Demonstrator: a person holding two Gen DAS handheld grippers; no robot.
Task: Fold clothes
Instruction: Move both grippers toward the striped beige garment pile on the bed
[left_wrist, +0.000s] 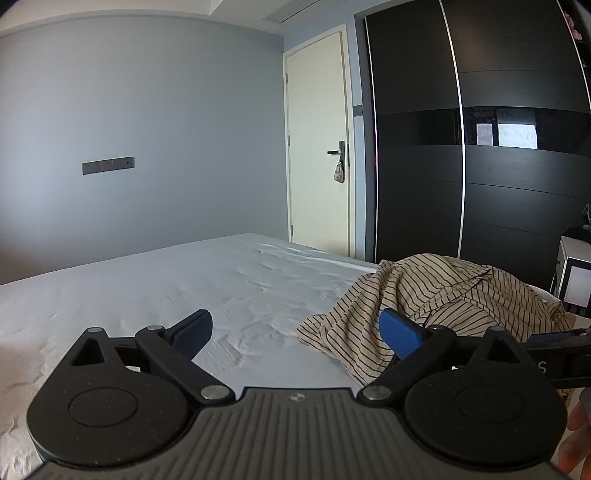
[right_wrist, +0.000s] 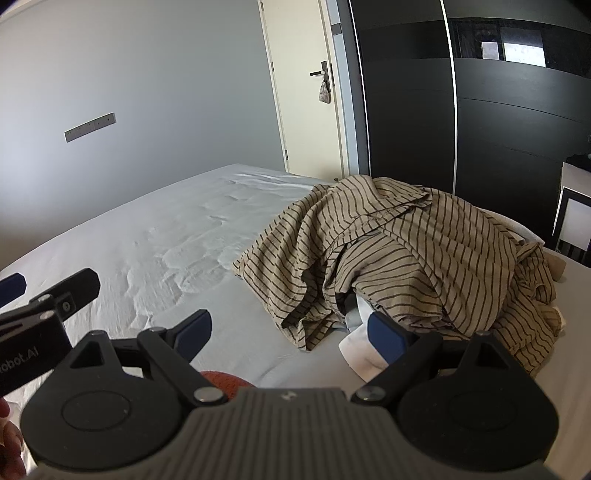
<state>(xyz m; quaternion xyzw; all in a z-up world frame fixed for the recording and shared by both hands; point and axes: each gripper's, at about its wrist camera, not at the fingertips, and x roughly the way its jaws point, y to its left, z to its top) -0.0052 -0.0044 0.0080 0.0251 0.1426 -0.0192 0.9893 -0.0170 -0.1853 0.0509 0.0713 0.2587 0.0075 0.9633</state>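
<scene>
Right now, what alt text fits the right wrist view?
A crumpled striped garment lies heaped on a white bed, just beyond the open right gripper. The left gripper shows at the left edge; a door and dark wardrobe stand behind.

Striped shirt (right_wrist: 417, 254) soft crumpled cloth; bedsheet (right_wrist: 155, 236) matt, wrinkled.

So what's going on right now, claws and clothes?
Both claws, left and right, open, holding nothing. Striped shirt in a crumpled heap on the bed, unfolded. Something white pokes out beneath it; bed otherwise open.
</scene>
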